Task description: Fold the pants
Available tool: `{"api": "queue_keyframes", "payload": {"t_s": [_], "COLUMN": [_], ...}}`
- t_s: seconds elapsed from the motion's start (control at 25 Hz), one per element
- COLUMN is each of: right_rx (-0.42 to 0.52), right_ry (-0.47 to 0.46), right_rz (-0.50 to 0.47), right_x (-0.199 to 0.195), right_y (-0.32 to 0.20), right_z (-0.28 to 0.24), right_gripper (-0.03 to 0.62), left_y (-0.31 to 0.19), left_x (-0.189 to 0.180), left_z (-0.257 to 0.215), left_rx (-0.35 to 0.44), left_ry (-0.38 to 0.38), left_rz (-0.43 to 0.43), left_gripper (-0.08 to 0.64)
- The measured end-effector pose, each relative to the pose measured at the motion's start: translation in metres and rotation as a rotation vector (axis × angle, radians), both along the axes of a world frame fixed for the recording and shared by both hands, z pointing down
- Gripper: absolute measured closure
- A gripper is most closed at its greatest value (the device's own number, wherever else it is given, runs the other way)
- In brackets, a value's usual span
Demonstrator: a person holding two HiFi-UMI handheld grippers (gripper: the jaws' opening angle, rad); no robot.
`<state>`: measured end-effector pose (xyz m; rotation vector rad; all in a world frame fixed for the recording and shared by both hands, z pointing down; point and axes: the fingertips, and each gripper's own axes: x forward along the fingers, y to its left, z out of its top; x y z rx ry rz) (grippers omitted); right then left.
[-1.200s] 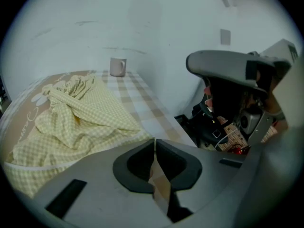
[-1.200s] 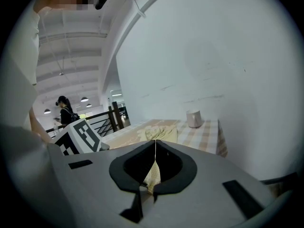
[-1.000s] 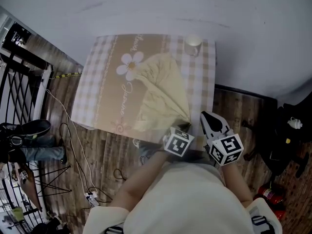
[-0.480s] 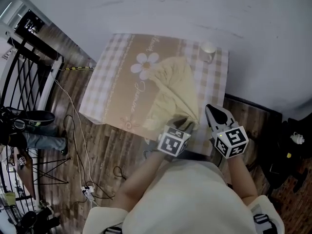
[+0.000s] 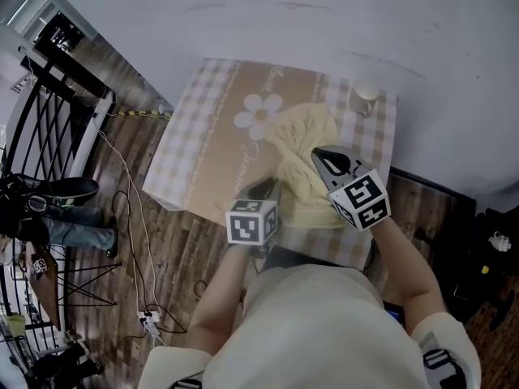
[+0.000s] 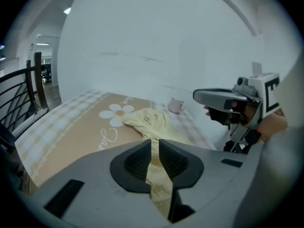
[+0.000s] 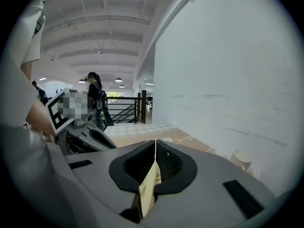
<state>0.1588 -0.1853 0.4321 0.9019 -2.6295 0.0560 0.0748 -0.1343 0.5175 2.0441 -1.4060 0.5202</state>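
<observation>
The pale-yellow fabric pants are heaped on the beige checked tablecloth, long axis running away from the person. The near edge is clamped by the right gripper. To its left, more cloth is gripped by the left gripper, whose jaws have just been closing.

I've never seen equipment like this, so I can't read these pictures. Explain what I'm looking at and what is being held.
No robot here: a person holds a two-jaw tool in each hand. One picture comes from a camera on the person's head, looking down; the other two from cameras riding on each tool, looking along its jaws. On the table with its checked daisy cloth lie a cup and bunched yellow pants. The left tool has pants fabric between its jaws, which have just been closing on it. The right tool is shut on a thin edge of the same pants.
</observation>
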Motion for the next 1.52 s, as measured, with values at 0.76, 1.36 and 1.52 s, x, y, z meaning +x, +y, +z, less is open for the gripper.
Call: {"api": "queue_keyframes", "payload": {"t_s": [0.76,1.36,1.52], "right_rx": [-0.044,-0.019,-0.017], "right_ry": [0.443,0.385,0.337], "right_rz": [-0.258,-0.083,0.060], "right_x": [-0.129,-0.081,-0.030], "right_y": [-0.065,-0.113,-0.144], "right_z": [0.129,0.122,0.106], "right_gripper": [0.506,0.578,0.580], "left_y": [-0.090,-0.130,-0.142], "left_x": [-0.090,-0.072,-0.054], "left_z": [0.024,0.042,0.043], "left_rx": [-0.001,-0.023,-0.015], "left_ry": [-0.004,0.000,0.011], "left_rz": [-0.142,-0.082,-0.036], "left_gripper": [0.533,0.534,0.533]}}
